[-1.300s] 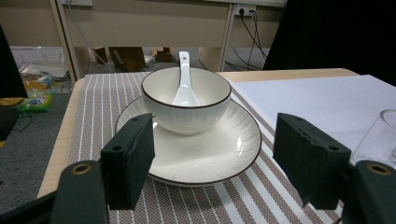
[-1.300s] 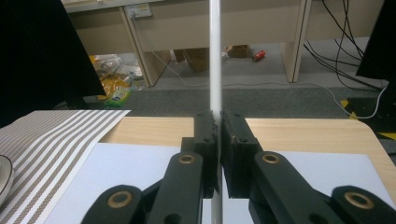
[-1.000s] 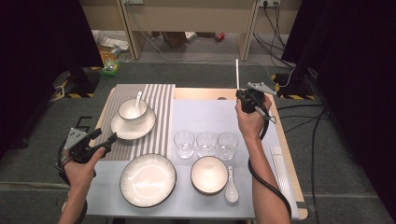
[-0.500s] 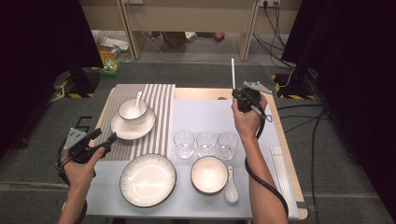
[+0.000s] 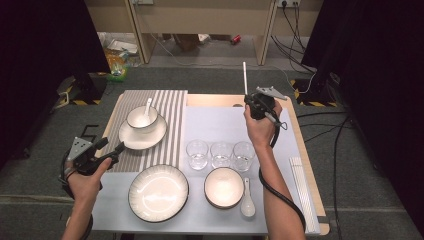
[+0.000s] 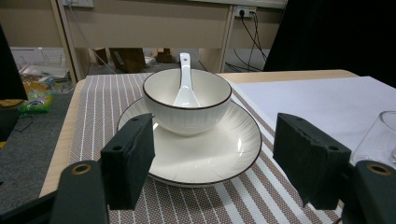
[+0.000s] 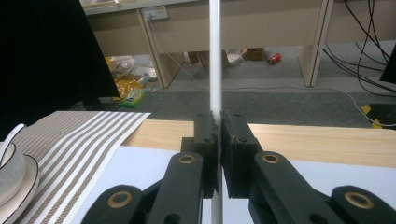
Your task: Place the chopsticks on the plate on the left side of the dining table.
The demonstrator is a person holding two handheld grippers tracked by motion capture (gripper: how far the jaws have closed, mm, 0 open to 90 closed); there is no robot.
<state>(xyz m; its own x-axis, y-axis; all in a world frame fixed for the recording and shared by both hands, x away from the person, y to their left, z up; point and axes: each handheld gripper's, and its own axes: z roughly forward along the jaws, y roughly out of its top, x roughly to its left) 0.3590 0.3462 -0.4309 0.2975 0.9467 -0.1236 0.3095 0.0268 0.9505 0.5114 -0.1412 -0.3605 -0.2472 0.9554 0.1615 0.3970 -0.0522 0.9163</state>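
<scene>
My right gripper is shut on a thin white chopstick that stands upright above the back of the table. In the right gripper view my right gripper pinches the chopstick between its pads. My left gripper hangs open at the table's left edge, with nothing between the jaws. In the left gripper view my left gripper faces a white bowl holding a spoon, set on a plate over a striped mat.
Three glasses stand in a row mid-table. In front of them lie a large plate, a bowl and a white spoon. More white chopsticks lie along the right edge. The bowl set sits back left.
My right gripper has drifted slightly left with the upright chopstick. The left gripper has stayed where it was.
</scene>
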